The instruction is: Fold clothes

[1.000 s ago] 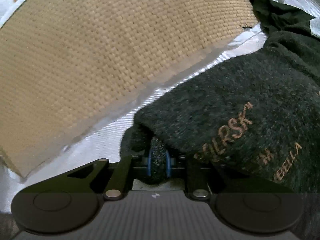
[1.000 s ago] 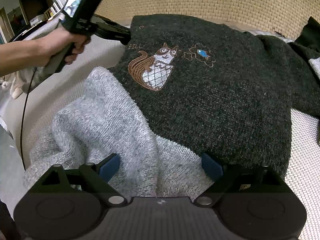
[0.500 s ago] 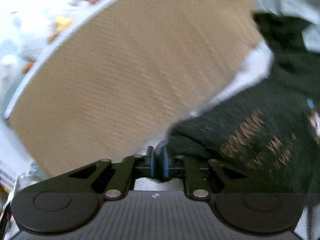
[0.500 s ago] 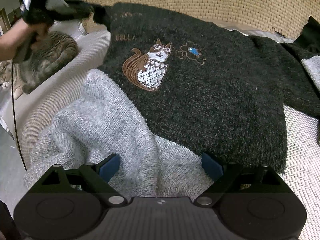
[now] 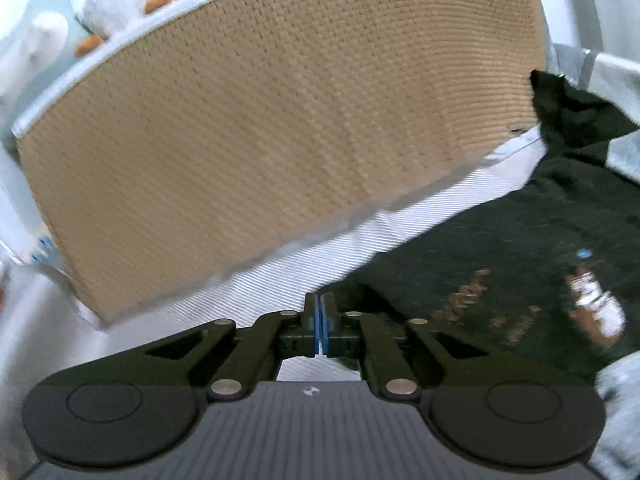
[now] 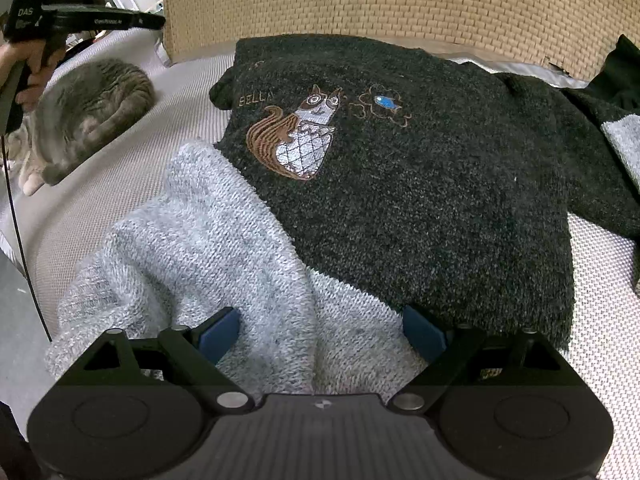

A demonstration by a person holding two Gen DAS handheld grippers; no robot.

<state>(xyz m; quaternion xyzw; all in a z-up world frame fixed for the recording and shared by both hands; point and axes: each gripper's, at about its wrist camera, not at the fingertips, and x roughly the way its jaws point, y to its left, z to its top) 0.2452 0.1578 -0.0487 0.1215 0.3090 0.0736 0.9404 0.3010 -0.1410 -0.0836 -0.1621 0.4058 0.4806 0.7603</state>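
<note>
A dark knit sweater with an embroidered squirrel-like animal lies spread on the woven mat, its light grey lower part bunched toward me. My right gripper is open, its blue pads on either side of the grey fold. My left gripper is shut and empty, just left of the sweater's corner. In the right wrist view the left gripper is held in the air at the far left, clear of the sweater.
A tan woven backrest stands behind the sweater. A grey tabby cat lies on the mat at the left. Another dark garment lies at the far right. Plush toys sit behind the backrest.
My left gripper has let go of the sweater's corner, shut empty, and pulled away up and to the left. The sweater corner dropped flat. The right gripper has not moved.
</note>
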